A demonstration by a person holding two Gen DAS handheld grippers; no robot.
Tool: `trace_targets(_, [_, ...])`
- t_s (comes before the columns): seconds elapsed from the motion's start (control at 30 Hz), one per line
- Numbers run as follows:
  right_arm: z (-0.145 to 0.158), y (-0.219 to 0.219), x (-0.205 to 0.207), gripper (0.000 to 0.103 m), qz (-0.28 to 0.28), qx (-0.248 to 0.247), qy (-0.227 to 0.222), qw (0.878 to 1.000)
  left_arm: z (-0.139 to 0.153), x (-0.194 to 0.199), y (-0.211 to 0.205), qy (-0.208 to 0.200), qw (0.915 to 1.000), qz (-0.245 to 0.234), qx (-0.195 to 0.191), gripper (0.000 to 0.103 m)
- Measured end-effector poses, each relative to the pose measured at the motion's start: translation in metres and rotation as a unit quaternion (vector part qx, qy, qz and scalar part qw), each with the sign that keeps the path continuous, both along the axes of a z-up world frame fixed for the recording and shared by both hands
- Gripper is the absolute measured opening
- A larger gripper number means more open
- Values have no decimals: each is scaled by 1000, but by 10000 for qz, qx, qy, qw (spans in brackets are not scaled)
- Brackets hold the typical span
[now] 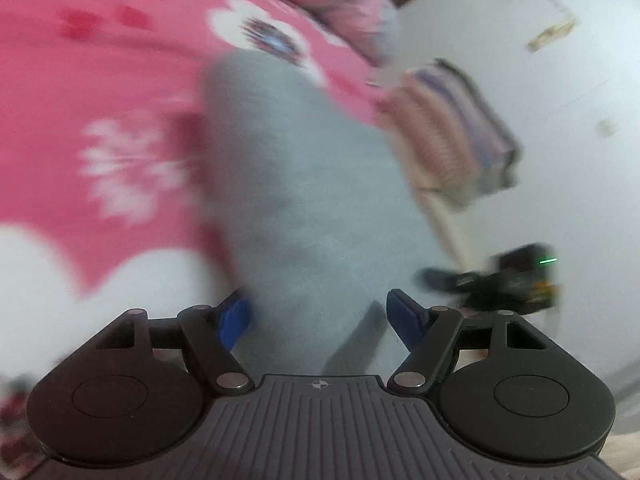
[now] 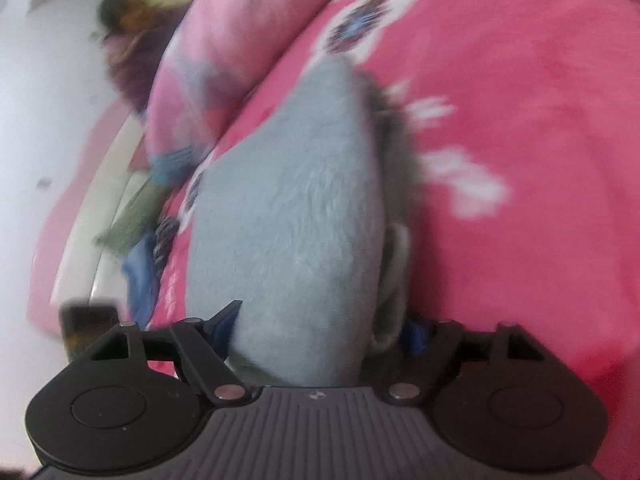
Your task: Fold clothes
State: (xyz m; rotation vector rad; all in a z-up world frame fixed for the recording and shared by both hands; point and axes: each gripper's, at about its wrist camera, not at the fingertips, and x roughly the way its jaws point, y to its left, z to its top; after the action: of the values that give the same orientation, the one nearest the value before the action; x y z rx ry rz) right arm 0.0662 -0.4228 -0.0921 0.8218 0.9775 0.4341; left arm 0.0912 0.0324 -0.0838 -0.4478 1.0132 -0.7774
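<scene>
A grey fleecy garment (image 1: 304,184) lies stretched over a pink flowered blanket (image 1: 80,92). My left gripper (image 1: 320,308) is shut on one bunched end of it, and the cloth fills the space between the blue fingers (image 1: 236,320). The right wrist view shows the same grey garment (image 2: 288,208), thick and fuzzy, with a ribbed cuff (image 2: 396,280) on its right side. My right gripper (image 2: 320,324) is shut on it too, cloth packed from one blue pad (image 2: 224,320) to the other. Both views are blurred.
A pink pillow (image 2: 204,60) lies at the blanket's (image 2: 520,240) far side. A folded striped stack (image 1: 452,128) sits at the bed's edge above the white floor (image 1: 560,180). A black device (image 1: 516,276) with a green light rests there. Green and blue cloths (image 2: 140,220) hang off the other edge.
</scene>
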Motion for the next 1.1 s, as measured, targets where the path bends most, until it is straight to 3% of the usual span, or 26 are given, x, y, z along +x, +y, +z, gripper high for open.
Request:
trace_targets(0.07, [11, -24, -13, 80, -518, 180, -1, 9985, 11, -11, 16, -184, 9992, 345, -10, 73])
trace_targets(0.17, [60, -36, -37, 75, -1015, -208, -731, 9919, 48, -33, 23, -1233, 9889, 802, 198, 73])
trace_targets(0.23, [93, -11, -52, 58, -1076, -865, -1468, 9795, 69, -43, 4, -1894, 9786, 757, 274, 69])
trace_targets(0.27, [109, 2, -59, 54, -1101, -1194, -1833, 9696, 78, -48, -8, -2200, 9727, 682, 285, 65])
trace_targets(0.33, [123, 37, -75, 31, -1065, -1927, -2472, 9436, 88, -57, -30, -2661, 9621, 485, 351, 53])
trace_targets(0.43, [98, 63, -82, 23, -897, -2193, -2437, 9404, 67, -65, -70, -2920, 9502, 82, 1083, 51])
trace_targets(0.47, [78, 70, -78, 21, -810, -2445, -2171, 9416, 50, -64, -76, -2769, 9509, -9, 1381, 50])
trace_targets(0.5, [57, 76, -73, 12, -720, -2699, -1894, 9413, 32, -62, -81, -2588, 9511, -94, 1682, 50])
trace_targets(0.53, [36, 83, -68, 9, -629, -2949, -1614, 9397, 20, -61, -78, -2477, 9545, -44, 1662, 50])
trace_targets(0.6, [32, 81, -70, 7, -800, -2902, -1647, 9393, 8, -62, -70, -2432, 9571, 65, 1575, 51])
trace_targets(0.67, [61, 81, -69, 6, -939, -2876, -1431, 9423, 18, -62, -66, -2483, 9551, 148, 1607, 54])
trace_targets(0.7, [76, 83, -74, 6, -907, -2816, -1688, 9402, 21, -61, -64, -2540, 9534, 177, 1618, 56])
trace_targets(0.8, [100, 98, -79, 6, -834, -3115, -2271, 9189, 19, -60, -64, -2582, 9507, 281, 1692, 61])
trace_targets(0.83, [105, 103, -79, 6, -820, -3234, -2401, 9116, 16, -60, -62, -2504, 9537, 317, 1635, 61])
trace_targets(0.93, [66, 111, -61, 6, -509, -3507, -1670, 9201, 13, -66, -53, -2314, 9617, 370, 1424, 62])
trace_targets(1.0, [56, 114, -54, 7, -405, -3606, -1348, 9220, 16, -71, -51, -2432, 9572, 490, 1488, 67])
trace_targets(1.1, [111, 138, -51, 8, -245, -3372, -1867, 9224, 13, -76, -45, -2504, 9539, 673, 1510, 72])
